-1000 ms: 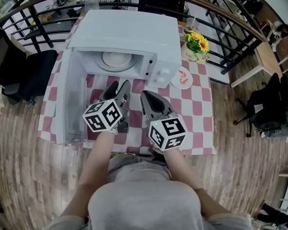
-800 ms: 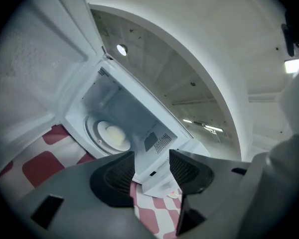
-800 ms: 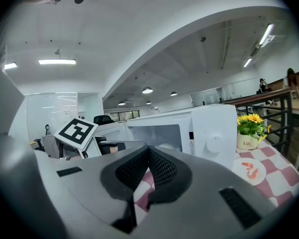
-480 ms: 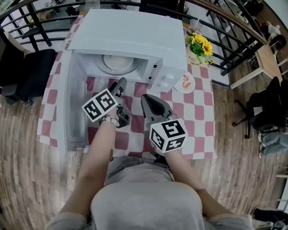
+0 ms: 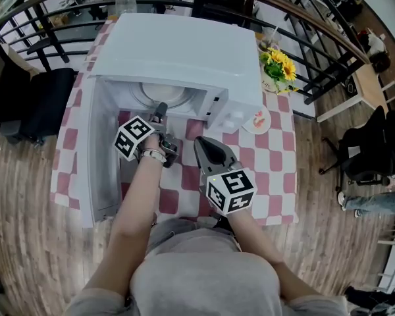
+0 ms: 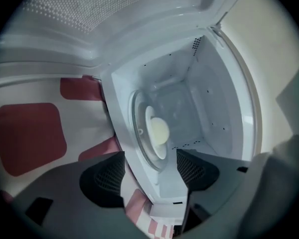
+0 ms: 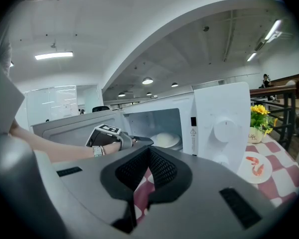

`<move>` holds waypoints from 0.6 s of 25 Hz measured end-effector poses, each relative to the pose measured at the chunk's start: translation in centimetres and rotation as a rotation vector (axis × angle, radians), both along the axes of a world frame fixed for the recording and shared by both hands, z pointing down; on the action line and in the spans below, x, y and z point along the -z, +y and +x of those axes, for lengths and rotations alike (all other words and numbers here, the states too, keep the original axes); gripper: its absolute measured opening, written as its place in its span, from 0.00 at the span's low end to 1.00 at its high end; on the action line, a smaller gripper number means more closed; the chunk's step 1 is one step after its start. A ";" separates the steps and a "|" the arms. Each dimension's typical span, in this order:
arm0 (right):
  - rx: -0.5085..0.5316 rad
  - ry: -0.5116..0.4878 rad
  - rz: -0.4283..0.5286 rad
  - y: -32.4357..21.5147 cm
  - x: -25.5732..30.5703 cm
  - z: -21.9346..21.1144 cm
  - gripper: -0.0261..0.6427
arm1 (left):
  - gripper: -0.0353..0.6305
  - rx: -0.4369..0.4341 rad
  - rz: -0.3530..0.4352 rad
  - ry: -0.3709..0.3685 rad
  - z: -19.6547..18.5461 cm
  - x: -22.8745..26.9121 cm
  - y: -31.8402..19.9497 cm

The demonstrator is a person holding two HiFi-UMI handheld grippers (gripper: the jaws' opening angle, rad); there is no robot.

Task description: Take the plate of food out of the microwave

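From the head view the microwave (image 5: pixel 178 54) shows mostly its top, its door (image 5: pixel 95 153) swung out to its left, and only a sliver of the plate of food (image 5: pixel 162 95) under its roof; the left gripper view looks straight into the cavity, where the plate of food (image 6: pixel 157 132), a pale mound on a white plate, sits on the glass turntable (image 6: pixel 139 133); only the right gripper view shows the microwave's front from the side, with its dial (image 7: pixel 224 129) and the plate deep inside (image 7: pixel 167 139).

The left gripper (image 5: pixel 159 114) is at the microwave's mouth, jaws opening and wide apart; the cavity's front edge lies in line between them, the pads (image 6: pixel 107 176) pressing on nothing, the plate well beyond them.

The right gripper (image 5: pixel 209 149) hangs in front of the microwave over the checked cloth (image 5: pixel 266 170), jaws closed together and empty; a shrimp-print plate (image 5: pixel 257 120) lies just right of the microwave, sunflowers (image 5: pixel 276 61) behind it.
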State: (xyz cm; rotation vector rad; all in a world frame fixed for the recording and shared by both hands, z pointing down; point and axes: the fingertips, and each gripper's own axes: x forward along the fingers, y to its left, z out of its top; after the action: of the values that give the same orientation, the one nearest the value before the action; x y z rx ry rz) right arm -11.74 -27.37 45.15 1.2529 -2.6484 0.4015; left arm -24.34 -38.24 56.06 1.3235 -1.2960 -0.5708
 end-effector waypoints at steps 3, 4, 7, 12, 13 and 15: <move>-0.001 0.004 -0.015 -0.4 -0.6 0.0 0.07 | 0.53 0.035 -0.081 0.033 -0.2 -1.2 -0.8; -0.002 0.006 -0.019 -0.5 -0.8 0.0 0.07 | 0.53 0.049 -0.108 0.032 -0.4 -1.5 -1.0; -0.009 0.011 -0.034 -0.9 -1.4 0.2 0.07 | 0.53 0.089 -0.170 0.012 -1.0 -2.0 -1.8; -0.022 0.013 -0.053 -1.3 -1.9 0.6 0.07 | 0.53 0.132 -0.238 0.008 -1.4 -2.4 -3.0; -0.023 0.012 -0.055 -1.4 -2.0 0.7 0.07 | 0.53 0.142 -0.250 0.012 -1.4 -2.6 -3.1; -0.027 0.010 -0.059 -1.6 -2.1 0.8 0.07 | 0.53 0.152 -0.269 0.005 -1.5 -2.8 -3.1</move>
State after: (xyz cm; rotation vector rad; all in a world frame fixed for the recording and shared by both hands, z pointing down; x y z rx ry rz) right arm -10.91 -29.00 47.21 1.2711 -2.5940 0.4720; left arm -25.80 -41.32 58.91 1.0080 -1.4232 -0.4838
